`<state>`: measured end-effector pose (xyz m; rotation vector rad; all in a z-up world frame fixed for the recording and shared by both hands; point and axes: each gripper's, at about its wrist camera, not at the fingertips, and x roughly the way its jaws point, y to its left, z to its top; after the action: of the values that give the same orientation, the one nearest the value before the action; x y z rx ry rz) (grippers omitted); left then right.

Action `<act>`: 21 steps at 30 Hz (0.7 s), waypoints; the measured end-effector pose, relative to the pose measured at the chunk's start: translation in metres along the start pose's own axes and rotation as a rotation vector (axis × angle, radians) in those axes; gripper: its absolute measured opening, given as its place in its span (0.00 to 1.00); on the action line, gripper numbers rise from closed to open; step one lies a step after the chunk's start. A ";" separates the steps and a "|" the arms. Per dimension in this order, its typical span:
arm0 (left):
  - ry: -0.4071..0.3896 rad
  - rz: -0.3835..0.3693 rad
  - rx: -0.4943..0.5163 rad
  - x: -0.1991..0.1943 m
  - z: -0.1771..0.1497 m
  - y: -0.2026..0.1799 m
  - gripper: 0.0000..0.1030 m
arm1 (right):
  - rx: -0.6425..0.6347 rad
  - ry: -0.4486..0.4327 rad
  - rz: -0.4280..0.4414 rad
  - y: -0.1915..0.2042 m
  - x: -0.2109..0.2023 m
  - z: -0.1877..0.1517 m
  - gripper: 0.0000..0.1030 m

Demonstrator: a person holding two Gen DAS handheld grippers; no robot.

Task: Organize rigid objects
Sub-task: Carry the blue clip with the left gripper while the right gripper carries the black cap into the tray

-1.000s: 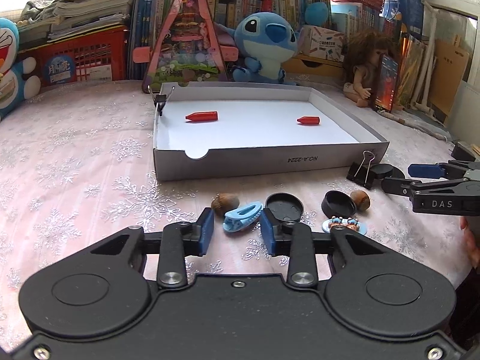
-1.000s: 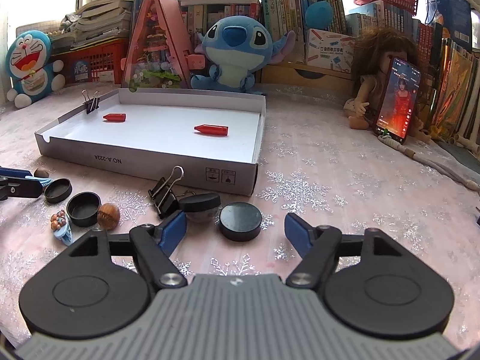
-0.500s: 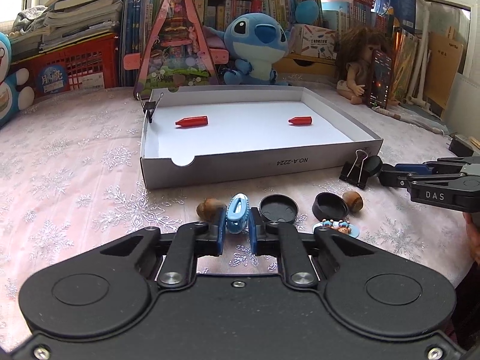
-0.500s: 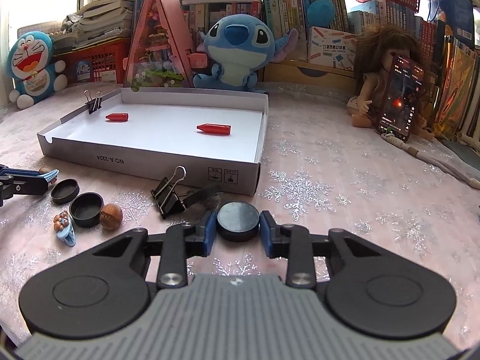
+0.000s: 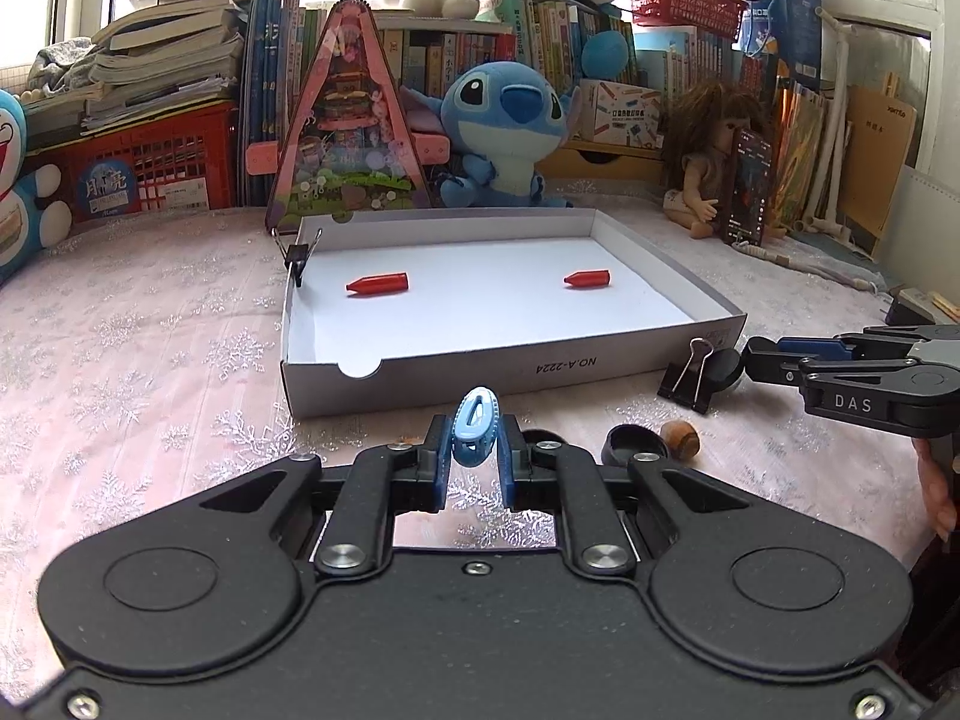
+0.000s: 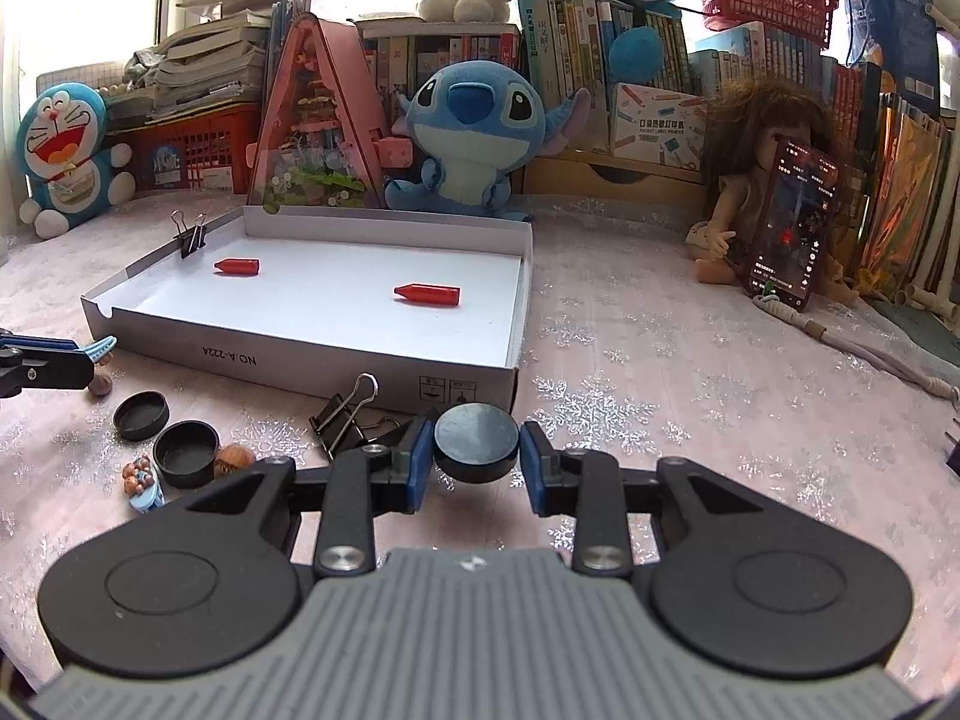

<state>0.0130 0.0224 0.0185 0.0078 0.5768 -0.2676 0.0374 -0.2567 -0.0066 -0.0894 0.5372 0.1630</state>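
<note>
Both grippers have closed and come up off the cloth since a second ago: your left gripper [image 5: 474, 450] now pinches the light-blue hair clip [image 5: 476, 426], and your right gripper [image 6: 477, 450] clamps the black round lid [image 6: 476, 443], each lifted clear of the snowflake tablecloth [image 5: 150, 360].

You appear to be at the carry stage, so bring each piece over the near wall of the white cardboard tray [image 5: 498, 369] before lowering. Keep the clip upright as it stands now; it sits high between the pads and could pivot if you tilt sharply. Set the lid down flat on the tray floor, away from the two red crayons [image 6: 427, 293], and let go only once it rests.

Your left jaws are pressed nearly together on the clip's narrow body. Your right jaws stand partly apart, gripping the lid across its rim.

A binder clip [image 6: 342, 414], two more black lids [image 6: 186, 450], an acorn-like nut [image 6: 235, 457] and a small figure clip [image 6: 141, 483] are left on the cloth in front of the tray.
</note>
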 end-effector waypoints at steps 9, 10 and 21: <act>-0.029 0.011 -0.003 -0.003 0.013 0.005 0.14 | 0.011 -0.024 -0.021 -0.006 -0.007 0.008 0.36; -0.030 0.013 -0.004 -0.002 0.014 0.005 0.14 | 0.012 -0.028 -0.022 -0.007 -0.007 0.009 0.36; -0.034 0.039 -0.029 0.023 0.037 0.012 0.14 | 0.052 -0.036 -0.013 -0.011 0.007 0.028 0.36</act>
<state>0.0543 0.0249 0.0368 -0.0137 0.5462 -0.2207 0.0597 -0.2632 0.0144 -0.0389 0.5044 0.1377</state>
